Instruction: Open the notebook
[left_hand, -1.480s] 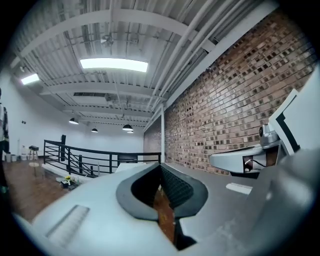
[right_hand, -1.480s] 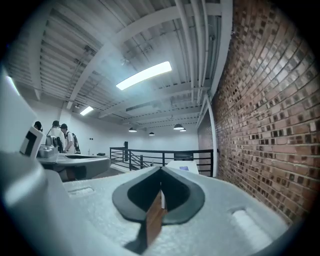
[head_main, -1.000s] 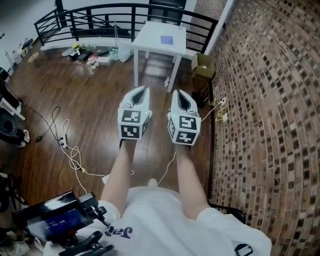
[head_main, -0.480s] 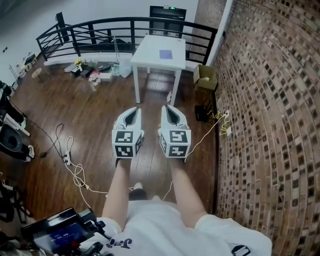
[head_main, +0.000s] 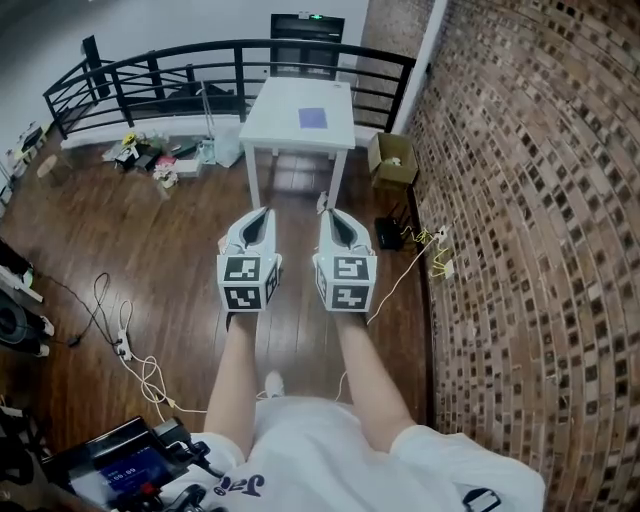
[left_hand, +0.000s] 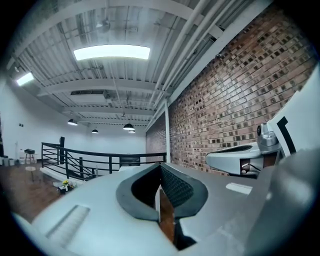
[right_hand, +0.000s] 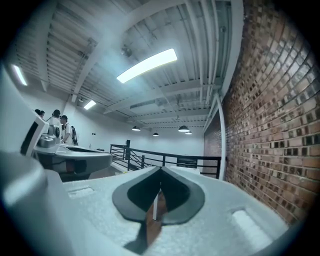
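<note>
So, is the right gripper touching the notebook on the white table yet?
Apart. The head view shows the right gripper over the wooden floor, well short of the white table where the notebook lies.

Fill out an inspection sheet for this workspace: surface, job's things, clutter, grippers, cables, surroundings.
Surface: white table stands by the black railing, well ahead of both grippers.
Job's things: purple notebook lies flat on the table; too far to tell if it is open.
Clutter: small items on the floor near the railing; cardboard box by the brick wall.
Grippers: left gripper and right gripper are side by side, jaws together, nothing between them.
Cables: white cable loops on the floor at left; yellow and white cables lie by the wall.
Surroundings: wooden floor; people stand far off.
</note>
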